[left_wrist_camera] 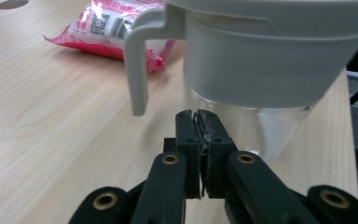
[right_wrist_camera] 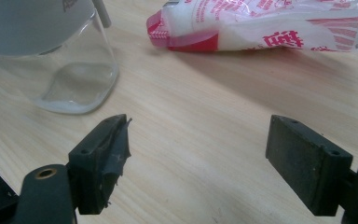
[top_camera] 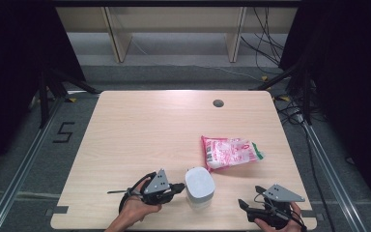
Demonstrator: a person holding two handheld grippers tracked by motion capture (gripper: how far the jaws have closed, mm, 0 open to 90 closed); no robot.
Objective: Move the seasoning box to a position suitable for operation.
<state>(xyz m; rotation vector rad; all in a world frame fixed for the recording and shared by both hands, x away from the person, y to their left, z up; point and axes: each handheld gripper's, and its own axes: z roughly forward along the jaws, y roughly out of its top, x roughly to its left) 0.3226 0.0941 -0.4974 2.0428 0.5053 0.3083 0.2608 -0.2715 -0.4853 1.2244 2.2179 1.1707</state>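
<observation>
Jar-type container (top_camera: 199,186) with its grey lid on sits at the counter's (top_camera: 140,130) near edge, pink bag (top_camera: 229,152) lying sealed-looking just behind; left gripper (top_camera: 178,186) fingers pinched together empty beside it, right gripper (top_camera: 244,205) fingers spread wide; looks like nothing's started yet.

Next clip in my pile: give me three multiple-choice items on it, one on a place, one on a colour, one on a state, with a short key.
1. Where does the bag lie relative to the container?
A. Farther from the person, to the right
B. Nearer the person, to the left
C. On top of it

2. What colour is the container's lid?
A. Black
B. Pale grey
C. Red

3. How do the right gripper jaws stand?
A. Shut on the bag
B. Shut on nothing
C. Open

Key: 1 A, the high view shows it beyond and right; 2 B, seen in the left gripper view; 3 C, bare table shows between them.
</observation>
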